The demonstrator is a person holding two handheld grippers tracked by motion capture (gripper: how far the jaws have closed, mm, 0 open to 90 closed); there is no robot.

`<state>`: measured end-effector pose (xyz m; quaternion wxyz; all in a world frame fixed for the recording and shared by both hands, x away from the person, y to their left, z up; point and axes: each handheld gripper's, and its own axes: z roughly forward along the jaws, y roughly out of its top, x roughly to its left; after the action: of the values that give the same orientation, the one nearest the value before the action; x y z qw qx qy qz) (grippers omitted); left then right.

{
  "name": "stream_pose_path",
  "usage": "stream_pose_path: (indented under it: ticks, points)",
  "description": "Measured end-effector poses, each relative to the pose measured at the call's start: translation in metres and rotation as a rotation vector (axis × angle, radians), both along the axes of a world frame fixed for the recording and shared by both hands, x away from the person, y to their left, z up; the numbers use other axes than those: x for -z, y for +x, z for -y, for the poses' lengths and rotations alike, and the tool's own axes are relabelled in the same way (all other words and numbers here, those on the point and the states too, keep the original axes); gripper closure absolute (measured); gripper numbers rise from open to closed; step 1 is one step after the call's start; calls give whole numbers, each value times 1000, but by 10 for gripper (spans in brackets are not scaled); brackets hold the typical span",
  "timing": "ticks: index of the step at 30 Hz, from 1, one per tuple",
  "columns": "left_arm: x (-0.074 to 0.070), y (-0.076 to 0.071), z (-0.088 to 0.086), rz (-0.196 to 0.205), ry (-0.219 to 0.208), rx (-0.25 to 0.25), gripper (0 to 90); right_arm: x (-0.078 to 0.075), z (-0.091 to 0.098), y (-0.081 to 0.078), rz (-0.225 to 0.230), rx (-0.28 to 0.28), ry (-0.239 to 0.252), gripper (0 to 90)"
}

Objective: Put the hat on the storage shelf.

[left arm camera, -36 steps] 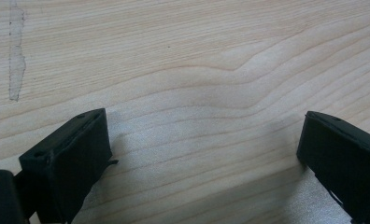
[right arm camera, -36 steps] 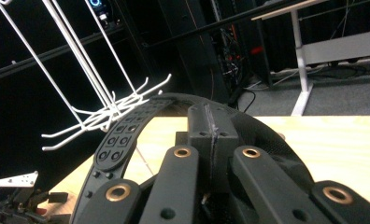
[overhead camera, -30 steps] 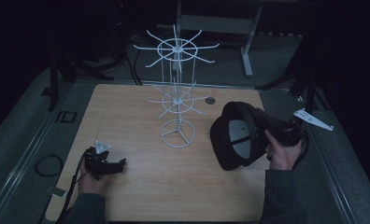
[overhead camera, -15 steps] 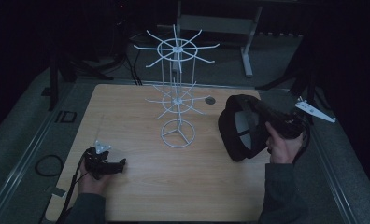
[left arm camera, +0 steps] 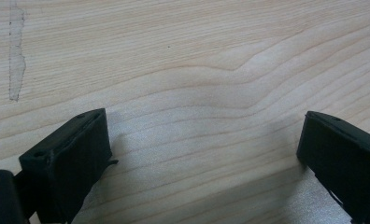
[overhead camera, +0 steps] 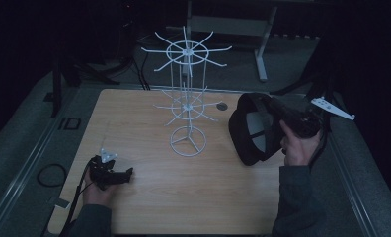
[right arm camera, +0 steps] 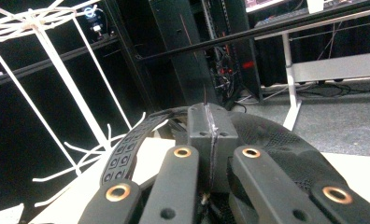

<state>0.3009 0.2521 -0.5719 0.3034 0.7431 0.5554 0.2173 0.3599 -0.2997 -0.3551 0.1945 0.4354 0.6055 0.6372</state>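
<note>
A black cap (overhead camera: 250, 131) hangs off the table's right side, tilted so its open underside faces the rack. My right gripper (overhead camera: 276, 118) is shut on the cap's back edge; in the right gripper view the two jaws meet on the cap (right arm camera: 286, 140) beside its snap strap (right arm camera: 122, 156). A white wire display rack (overhead camera: 186, 106) with two tiers of hooks stands mid-table, left of the cap. My left gripper (overhead camera: 129, 173) rests on the wooden table (overhead camera: 134, 123) at the front left, and in the left gripper view its jaws stand wide apart over bare wood (left arm camera: 197, 93).
A small dark grommet (overhead camera: 222, 105) sits in the tabletop between rack and cap. Grey rails border the table, with a cable loop (overhead camera: 50, 174) on the left. A desk frame (overhead camera: 262, 49) stands in the dark beyond the far edge.
The right hand has lifted the cap a little and carried it slightly toward the far right. The left gripper has stayed where it was.
</note>
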Motion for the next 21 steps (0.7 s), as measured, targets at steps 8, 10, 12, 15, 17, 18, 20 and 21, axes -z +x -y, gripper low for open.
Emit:
stream_pose_path:
  ticks: [8, 10, 12, 15, 17, 18, 20, 21]
  points:
    - [0, 0, 0, 0, 0, 0, 29, -7, -3, 5, 2, 3, -7, 900]
    - [0, 0, 0, 0, 0, 0, 29, -9, -4, 6, 4, 1, -7, 900]
    - [0, 0, 0, 0, 0, 0, 29, -10, -6, 7, 4, 0, -8, 900]
    - [0, 0, 0, 0, 0, 0, 29, -13, -8, 9, 7, 0, -9, 900]
    - [0, 0, 0, 0, -1, 0, 30, -16, -9, 10, 7, -1, -8, 900]
    - [0, 0, 0, 0, -1, -1, 29, -17, -10, 10, 10, -1, -7, 900]
    - [0, 0, 0, 1, -2, -1, 29, -19, -11, 11, 14, -2, -10, 900]
    - [0, 0, 0, 1, -1, -1, 29, -20, -11, 11, 15, -2, -12, 900]
